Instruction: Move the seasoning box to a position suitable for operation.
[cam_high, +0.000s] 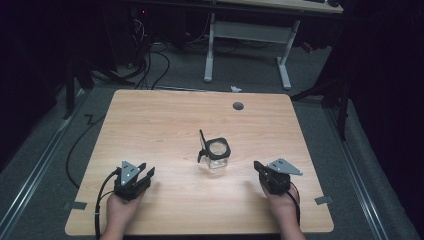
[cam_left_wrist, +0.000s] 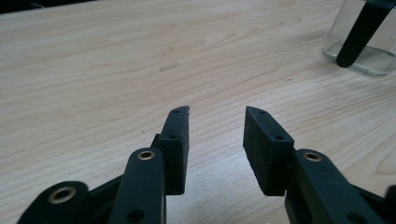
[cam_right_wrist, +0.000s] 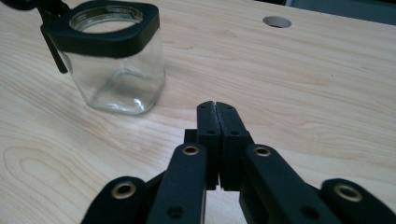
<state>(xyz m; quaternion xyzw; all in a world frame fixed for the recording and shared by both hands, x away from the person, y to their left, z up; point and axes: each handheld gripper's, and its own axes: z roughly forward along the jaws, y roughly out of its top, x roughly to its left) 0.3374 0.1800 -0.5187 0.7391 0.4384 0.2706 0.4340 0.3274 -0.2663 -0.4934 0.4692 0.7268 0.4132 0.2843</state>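
Left tongs (cam_high: 141, 176) gape wide and empty; right tongs (cam_high: 260, 167) are pressed together on nothing. Between them the glass jar (cam_high: 218, 154) stands untouched mid-counter (cam_high: 150, 115); seemingly nothing is begun.

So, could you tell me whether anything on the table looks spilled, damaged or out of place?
Nothing stands out. The glass jar stands upright and looks empty, its black flap raised beside the open mouth; no spill shows on the table.

A lab: a wooden table (cam_high: 150, 120) on grey carpet (cam_high: 45, 165), floor cables (cam_high: 155, 65), dark curtains (cam_high: 30, 60) around.
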